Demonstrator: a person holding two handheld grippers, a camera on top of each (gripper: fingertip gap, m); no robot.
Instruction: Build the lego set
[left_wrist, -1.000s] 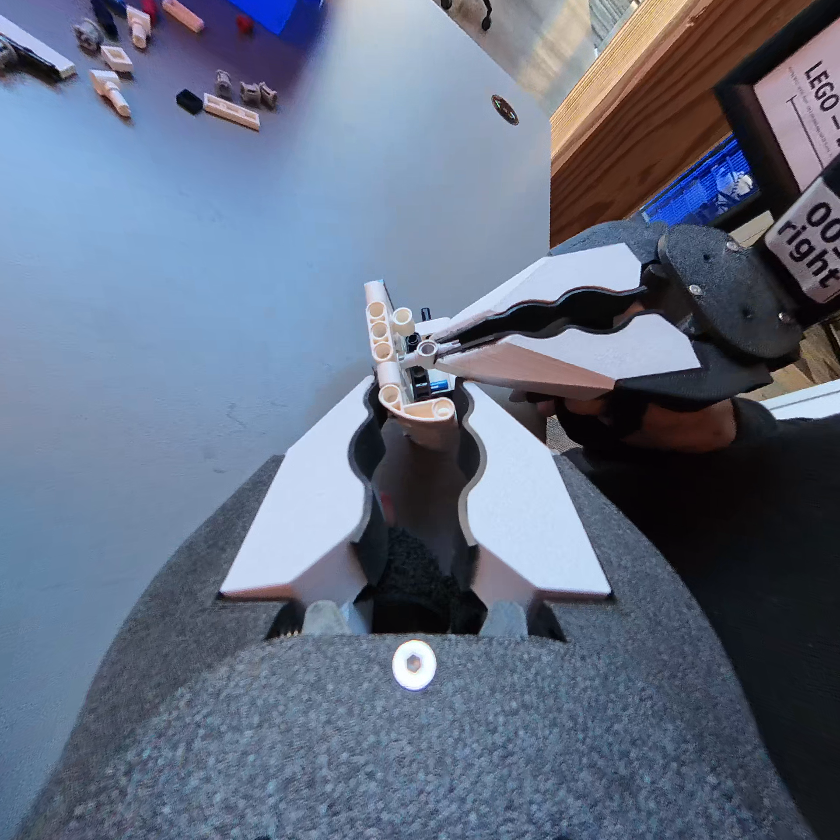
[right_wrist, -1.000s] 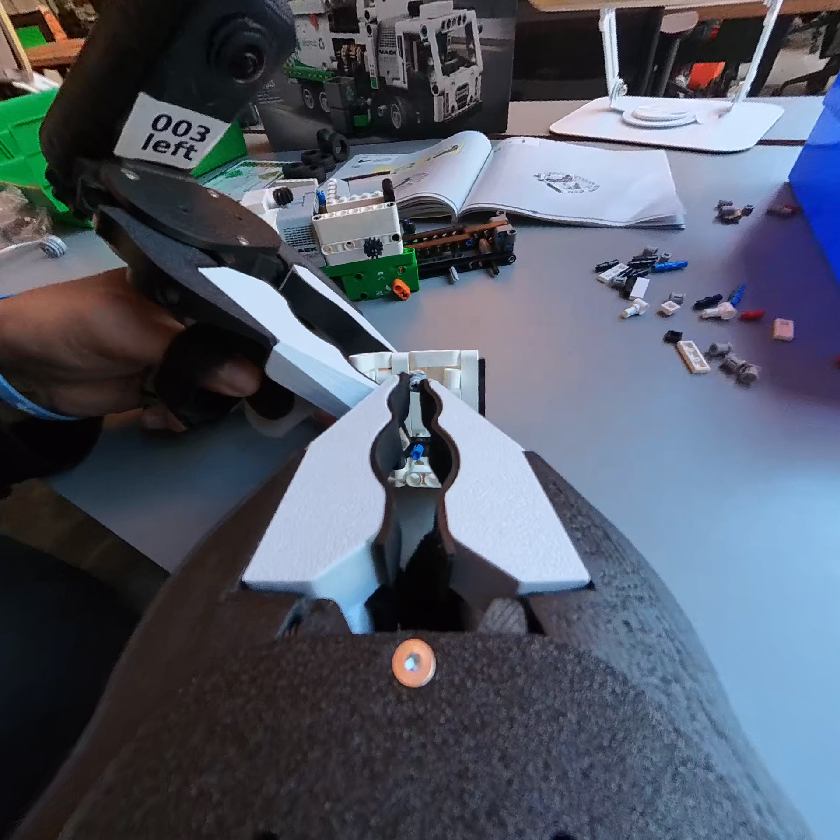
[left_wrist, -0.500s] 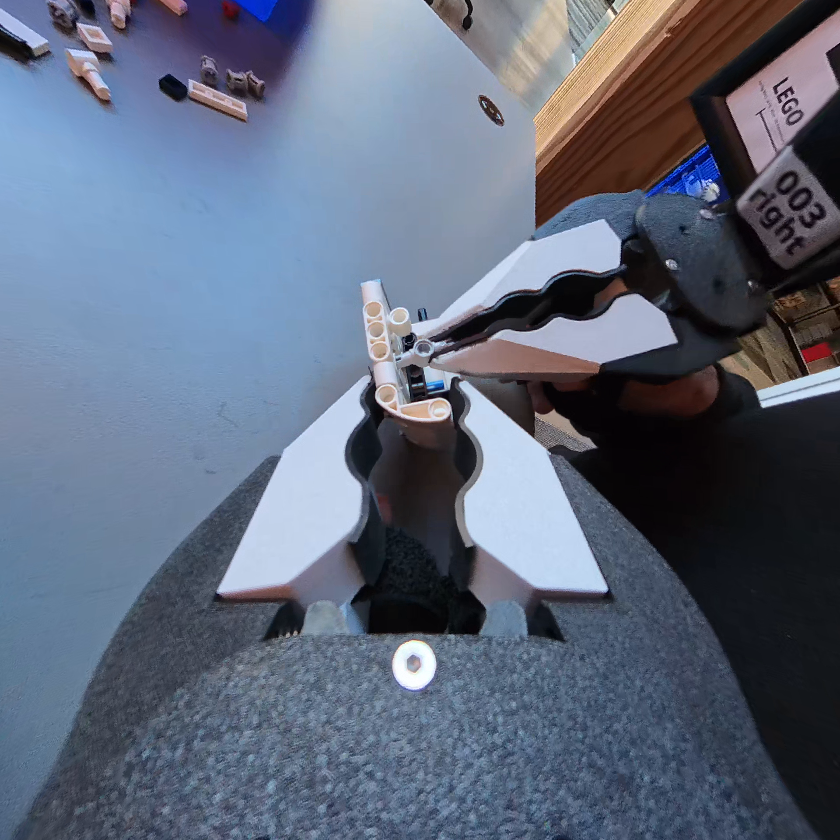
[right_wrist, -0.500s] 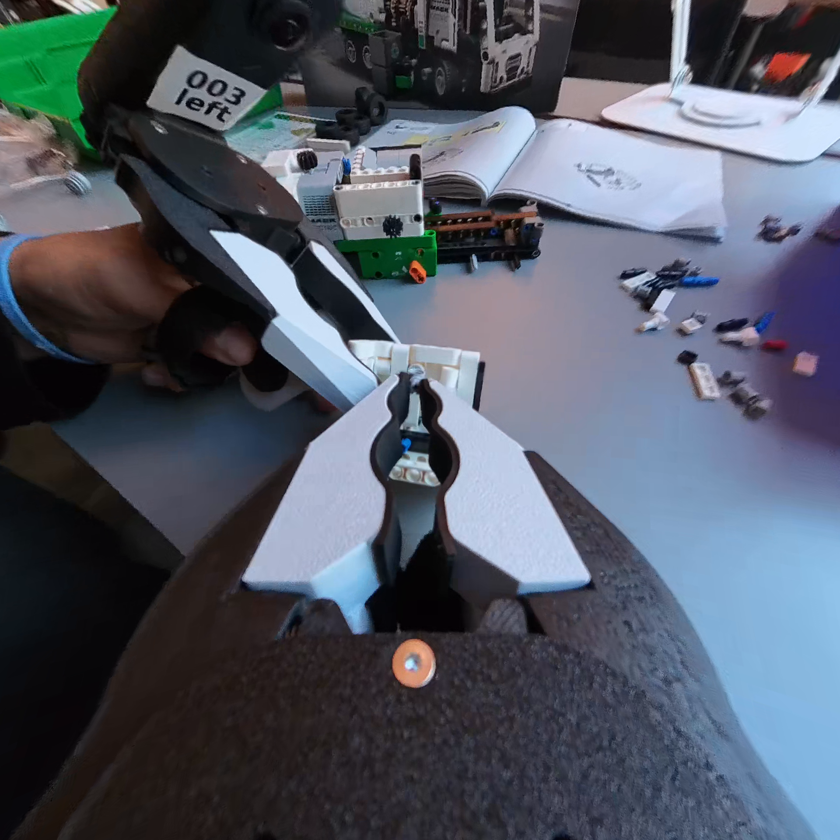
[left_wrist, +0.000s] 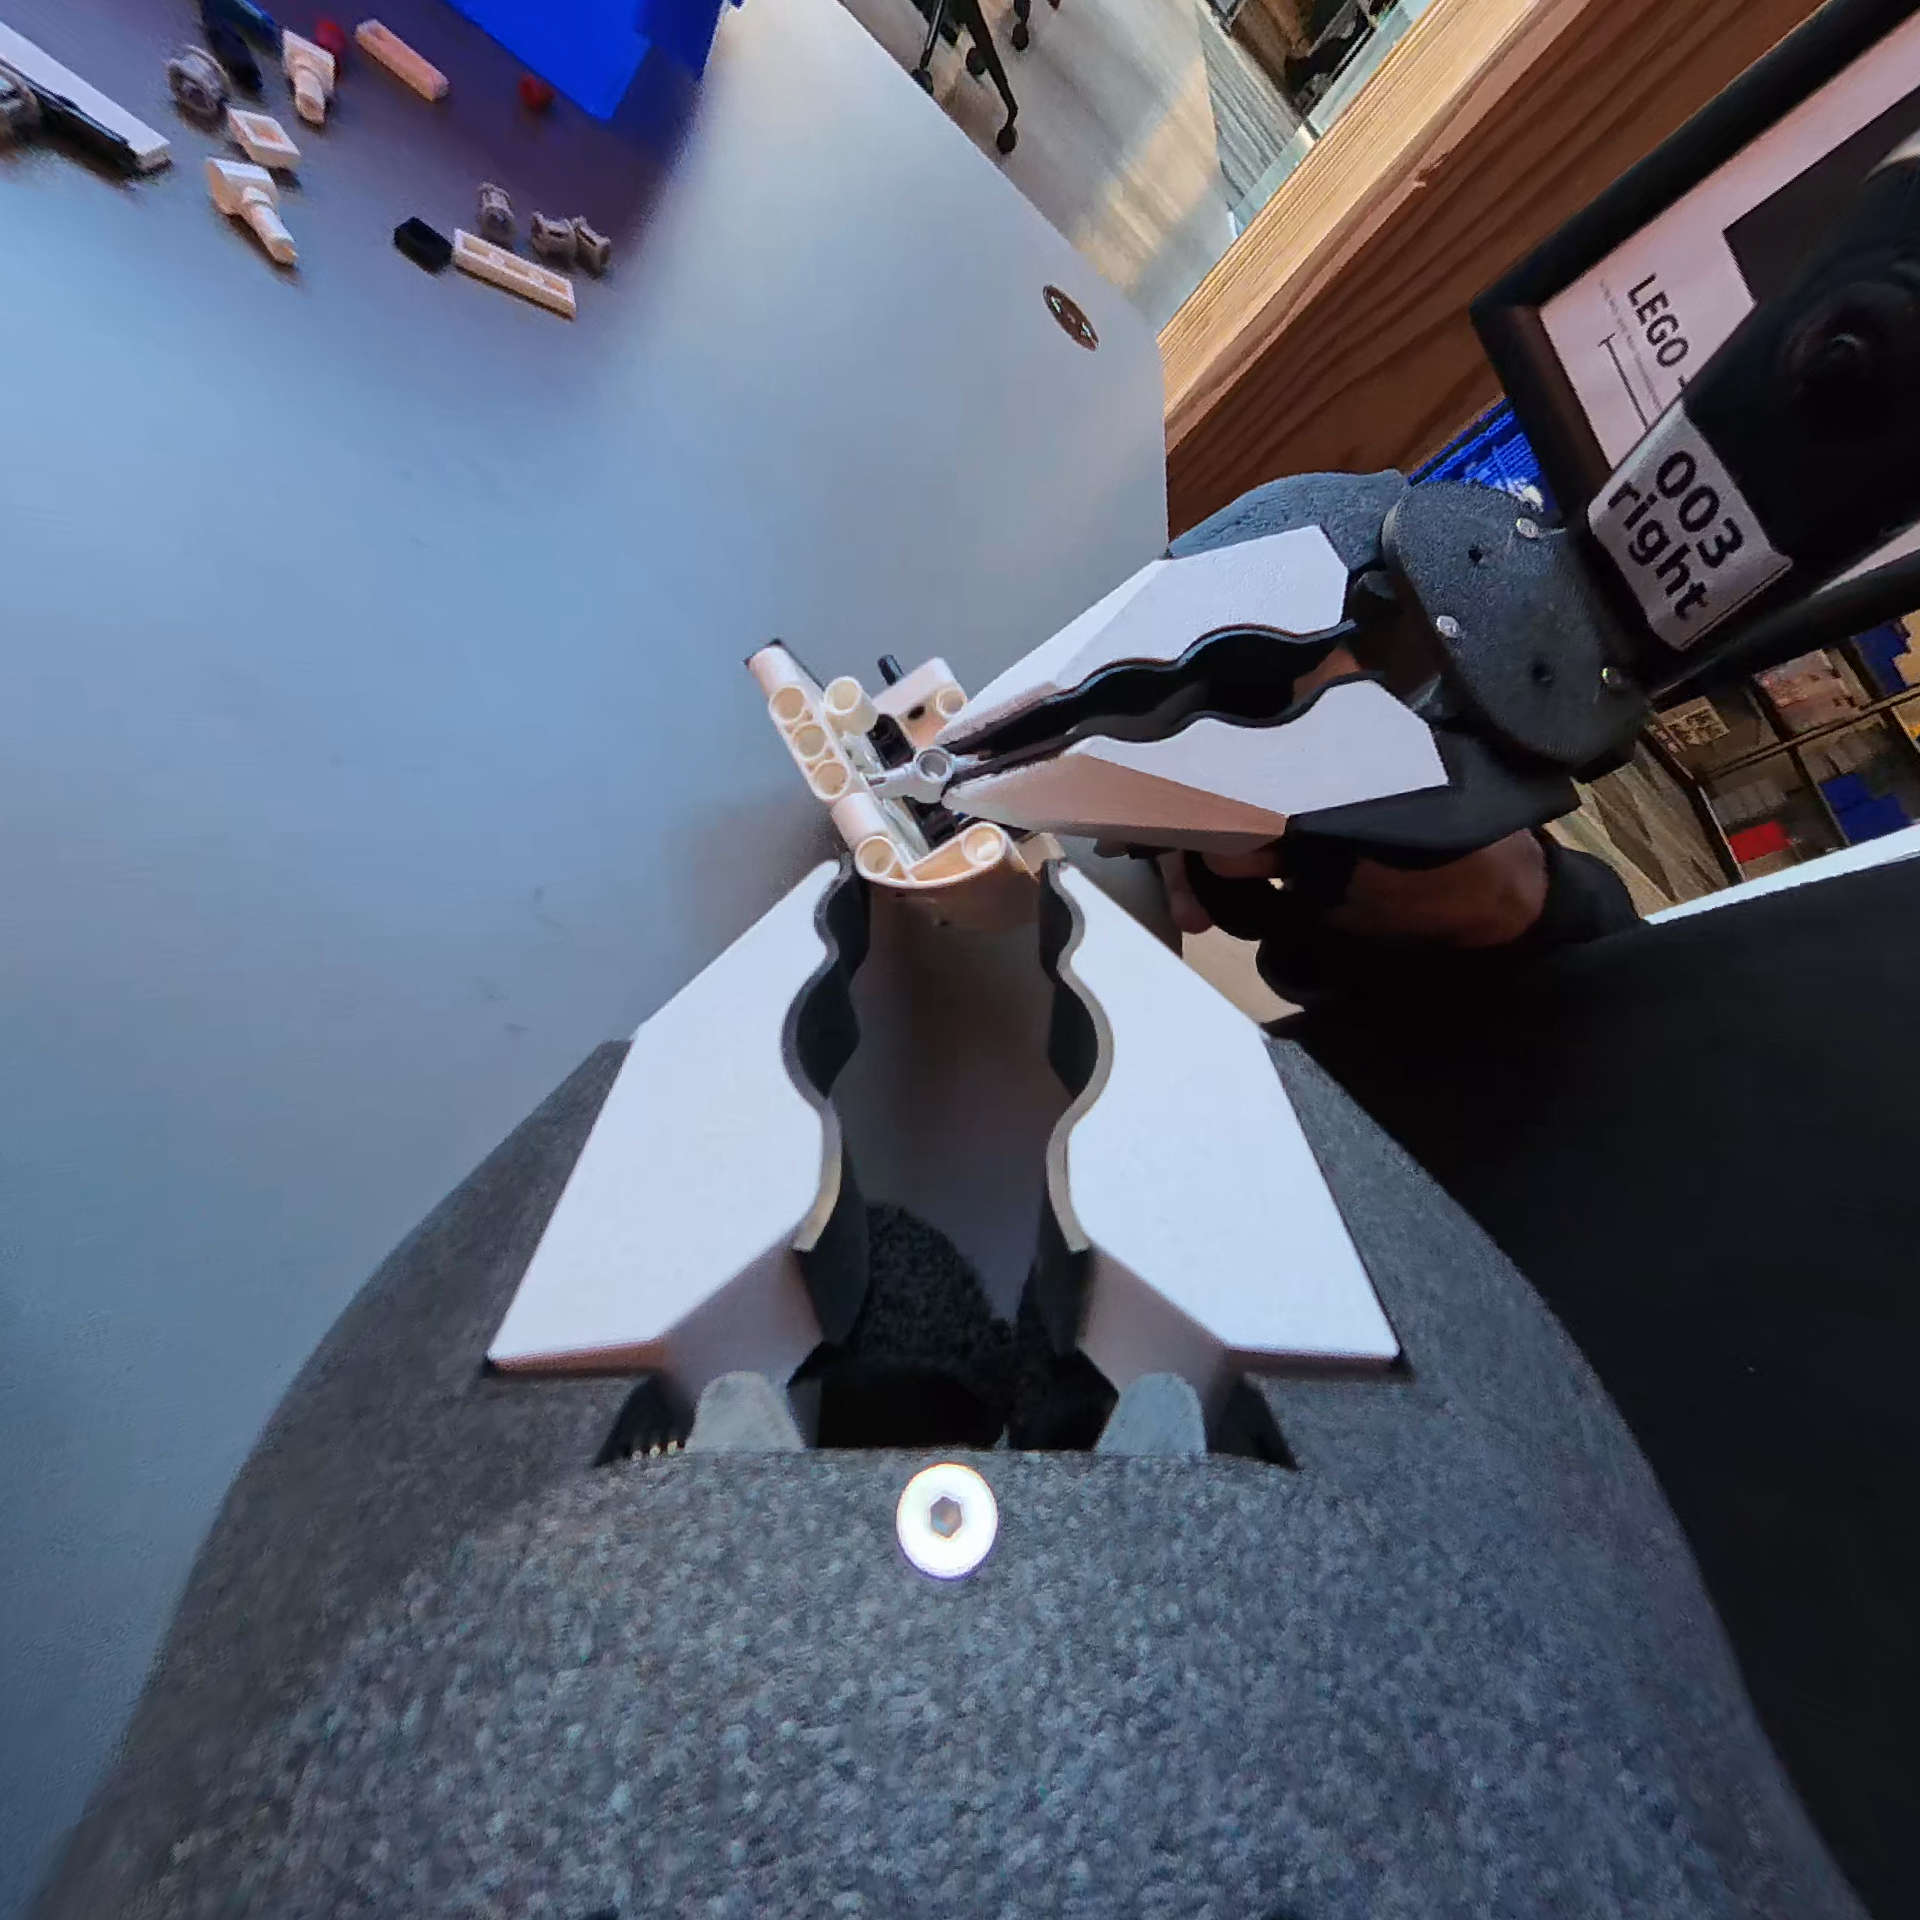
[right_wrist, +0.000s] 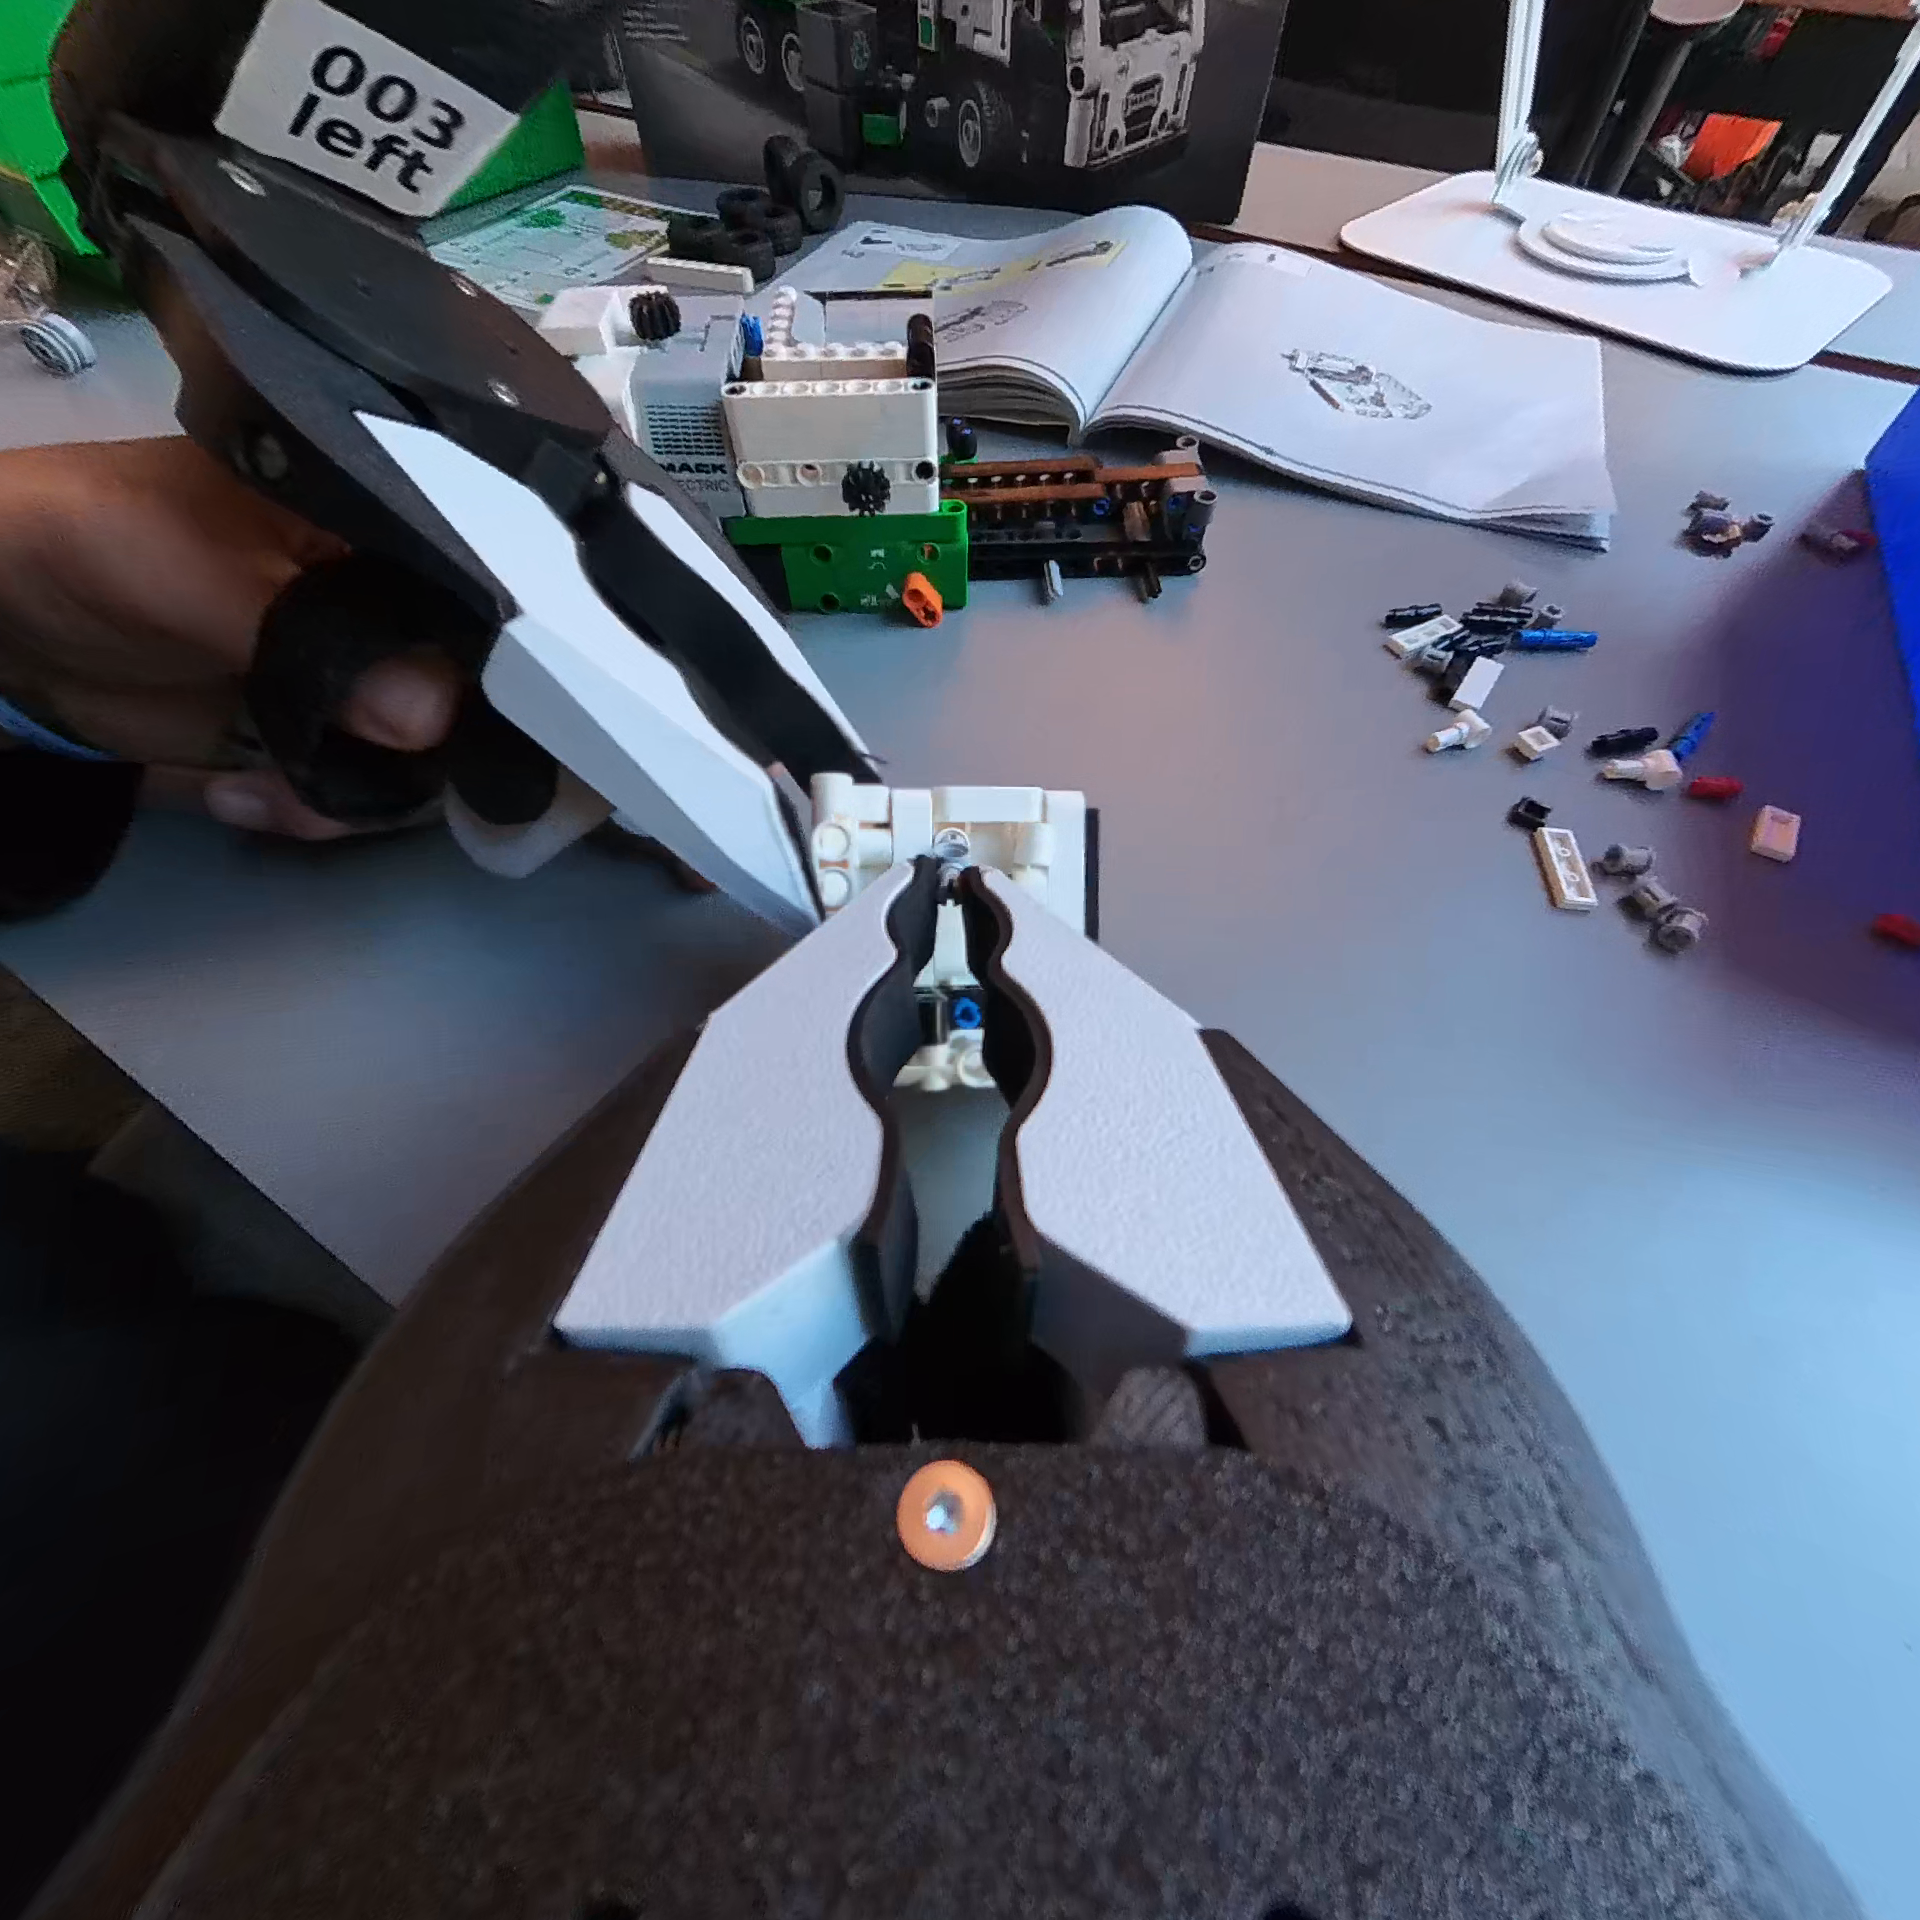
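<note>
My left gripper (left_wrist: 945, 883) is shut on a small white lego sub-assembly (left_wrist: 810, 727) with beam holes, held above the grey table (left_wrist: 416, 623). My right gripper (left_wrist: 951, 774) comes in from the right and is shut on a small grey pin (left_wrist: 928, 767), whose tip is against the assembly's side. In the right wrist view my right gripper (right_wrist: 945, 883) pinches the same pin (right_wrist: 948, 844) against the white sub-assembly (right_wrist: 997, 831). The left gripper (right_wrist: 831, 842) grips it from the upper left.
A partly built green and white truck body (right_wrist: 842, 457) stands behind, with an open instruction booklet (right_wrist: 1351, 384), black tyres (right_wrist: 769, 218) and the set box (right_wrist: 935, 83). Several loose small pieces (right_wrist: 1558, 727) lie to the right beside a blue bin (right_wrist: 1896, 540). They also show in the left wrist view (left_wrist: 509, 270).
Both grippers keep their hold. The two hands have shifted slightly together, so the table behind has moved in both views. The pin stays at the sub-assembly's side.
</note>
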